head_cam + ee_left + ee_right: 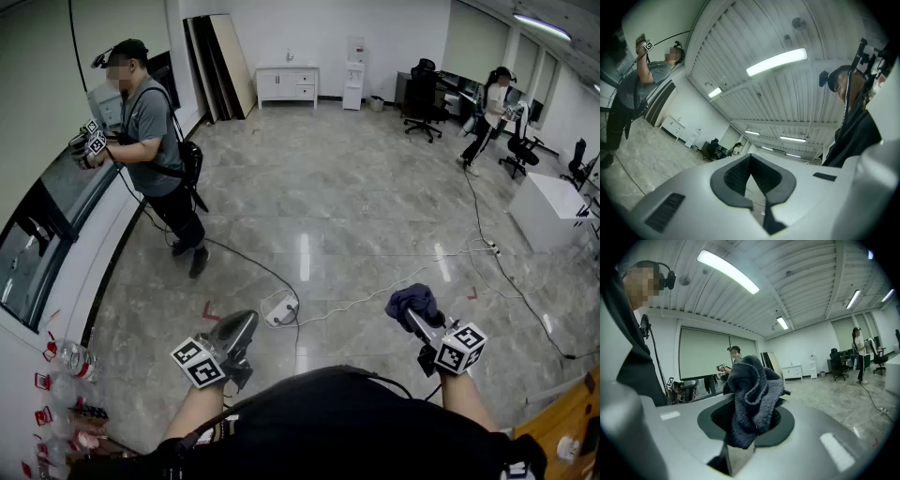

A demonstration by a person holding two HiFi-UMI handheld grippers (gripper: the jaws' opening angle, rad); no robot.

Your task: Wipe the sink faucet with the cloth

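Note:
A dark blue cloth is bunched between the jaws of my right gripper, which is held up in front of my chest at the right. In the right gripper view the cloth fills the gap, with the right gripper shut on it. My left gripper is raised at the left, jaws together with nothing in them. The left gripper view looks up at the ceiling, and the left gripper has its pads meeting at the tips. No sink or faucet shows in any view.
Another person holding grippers stands by the long white counter at left. Cables and a power strip lie on the tiled floor ahead. Bottles sit at lower left. A white desk and a second person are at right.

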